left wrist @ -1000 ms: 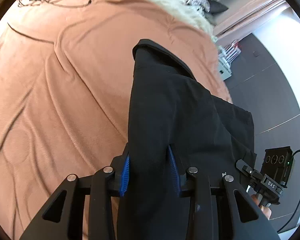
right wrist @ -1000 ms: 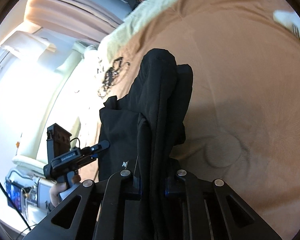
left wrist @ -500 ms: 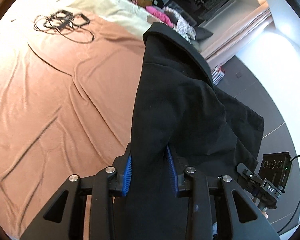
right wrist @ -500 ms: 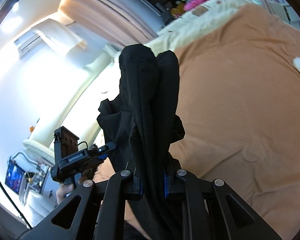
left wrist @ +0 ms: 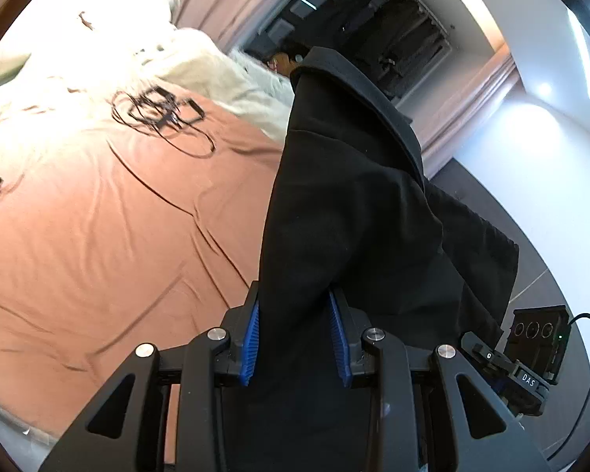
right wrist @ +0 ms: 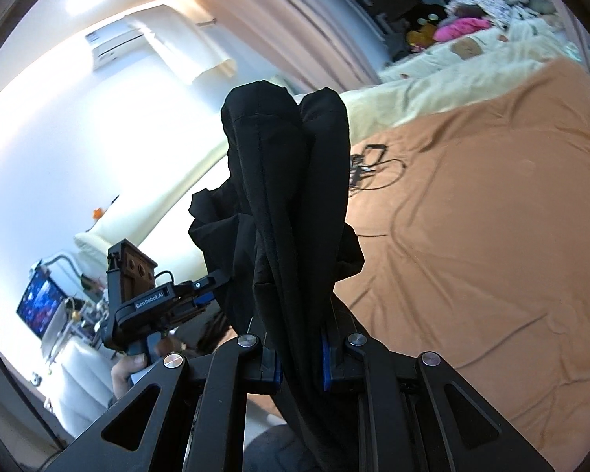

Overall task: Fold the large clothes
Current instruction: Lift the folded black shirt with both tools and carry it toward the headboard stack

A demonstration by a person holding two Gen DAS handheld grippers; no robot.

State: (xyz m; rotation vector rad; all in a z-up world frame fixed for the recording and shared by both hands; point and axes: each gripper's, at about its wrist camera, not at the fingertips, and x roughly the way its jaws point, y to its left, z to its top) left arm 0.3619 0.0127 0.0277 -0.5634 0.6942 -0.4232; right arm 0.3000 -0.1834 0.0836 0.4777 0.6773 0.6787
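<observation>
— Black garment (left wrist: 346, 204): where is it?
— Clamped in both. The left gripper (left wrist: 295, 338) pinches a thick fold between its blue pads; the cloth rises toward 12 o'clock.
— And the right gripper (right wrist: 301, 358)?
— Nearly closed on a bunched fold; the orange-brown bedspread (right wrist: 472, 236) lies at 3 o'clock.

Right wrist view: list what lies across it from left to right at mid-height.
Lit screen → left gripper → black garment → tangle of black cables → brown bedspread.
</observation>
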